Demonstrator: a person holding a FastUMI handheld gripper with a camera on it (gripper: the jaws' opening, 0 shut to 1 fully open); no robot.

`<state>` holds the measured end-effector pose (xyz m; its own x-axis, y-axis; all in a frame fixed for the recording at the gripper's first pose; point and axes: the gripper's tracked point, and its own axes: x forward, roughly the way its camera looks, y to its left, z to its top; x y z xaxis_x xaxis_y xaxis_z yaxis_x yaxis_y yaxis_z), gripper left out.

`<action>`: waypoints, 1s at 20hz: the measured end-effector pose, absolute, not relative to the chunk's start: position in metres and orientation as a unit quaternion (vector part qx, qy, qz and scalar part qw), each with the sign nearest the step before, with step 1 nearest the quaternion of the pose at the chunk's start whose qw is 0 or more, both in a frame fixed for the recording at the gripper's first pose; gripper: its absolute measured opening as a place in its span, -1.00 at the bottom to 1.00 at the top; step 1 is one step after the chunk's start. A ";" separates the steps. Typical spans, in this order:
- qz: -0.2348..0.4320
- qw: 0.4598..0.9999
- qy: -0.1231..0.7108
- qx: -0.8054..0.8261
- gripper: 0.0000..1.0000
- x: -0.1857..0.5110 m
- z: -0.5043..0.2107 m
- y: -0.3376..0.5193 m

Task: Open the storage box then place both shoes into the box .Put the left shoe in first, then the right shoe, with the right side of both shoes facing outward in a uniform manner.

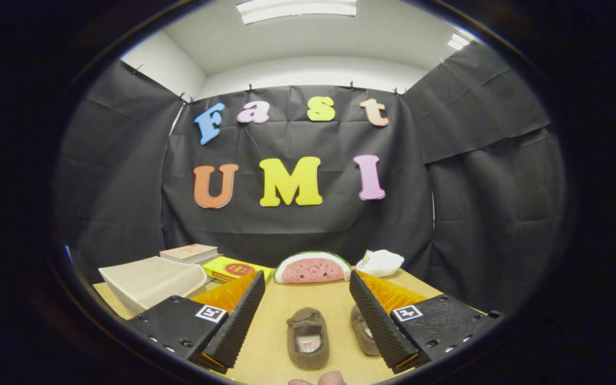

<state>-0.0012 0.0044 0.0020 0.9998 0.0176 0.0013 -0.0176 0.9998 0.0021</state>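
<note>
Two small brown shoes lie on the wooden table (pixel 308 299), toes pointing away from me. One shoe (pixel 308 338) sits in the gap between my fingers, its opening facing up. The other shoe (pixel 364 331) lies to its right, partly hidden behind my right finger. My gripper (pixel 306 280) is open and wide, above the shoes, holding nothing. The storage box (pixel 153 280) is a pale translucent box at the left, beyond my left finger; from here I cannot tell whether it is open.
Beyond the shoes a watermelon-slice plush (pixel 312 268) lies at the table's far edge, with a white plush (pixel 380 262) to its right. A yellow box (pixel 233 268) and a book (pixel 189 252) sit behind the storage box. A fingertip (pixel 324 380) shows just below the shoes.
</note>
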 end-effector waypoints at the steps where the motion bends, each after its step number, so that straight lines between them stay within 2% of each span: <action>1: 0.012 1.000 -0.003 0.003 0.93 -0.001 0.002 0.005; 8: 0.050 0.998 0.011 0.020 0.92 0.017 0.000 0.014; 20: 0.216 0.966 0.064 0.129 0.91 0.046 -0.026 0.134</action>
